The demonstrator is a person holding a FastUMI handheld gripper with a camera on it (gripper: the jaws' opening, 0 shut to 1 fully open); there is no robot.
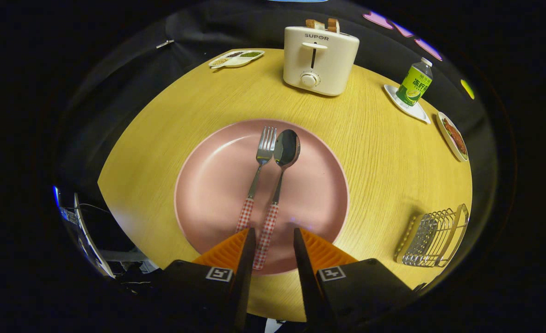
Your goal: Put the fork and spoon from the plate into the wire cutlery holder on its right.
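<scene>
We look from the camera riding on the gripper (273,231), facing forward and steeply down along its two parted fingers onto the round wooden table (384,157). The pink plate (208,185) sits near, just ahead of the fingers; the toaster (320,60) marks the far edge, the wire cutlery holder (435,238) the right.

White toaster (320,60) with bread at tabletop's (384,152) far edge; divided snack dish (236,58) beside; green bottle (414,83) on coaster, food dish (453,136) nearby
</scene>
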